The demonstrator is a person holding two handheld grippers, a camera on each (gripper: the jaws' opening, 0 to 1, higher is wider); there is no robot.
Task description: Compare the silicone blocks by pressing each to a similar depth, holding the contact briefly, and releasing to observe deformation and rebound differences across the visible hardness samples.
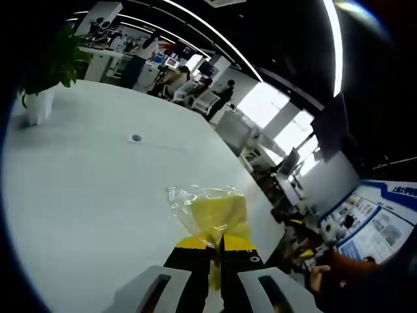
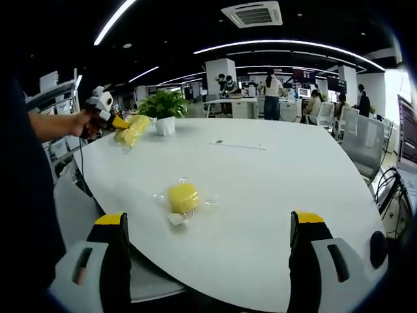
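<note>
In the left gripper view my left gripper (image 1: 215,245) is shut on a yellow silicone block in a clear plastic bag (image 1: 215,214), held up above the white table (image 1: 85,195). The right gripper view shows that same gripper (image 2: 116,122) at the far left, held by a hand, with the bagged yellow block (image 2: 133,129) in its jaws. A second yellow block, round and in a clear bag (image 2: 182,197), lies on the white table (image 2: 260,176) ahead of my right gripper (image 2: 212,225). That gripper is open, its jaws wide apart and nothing between them.
A potted green plant (image 2: 163,109) stands at the table's far side; it also appears as the plant (image 1: 49,68) at the upper left. A small round cable port (image 1: 136,137) sits in the tabletop. Office chairs (image 2: 355,137), desks and several people are beyond the table.
</note>
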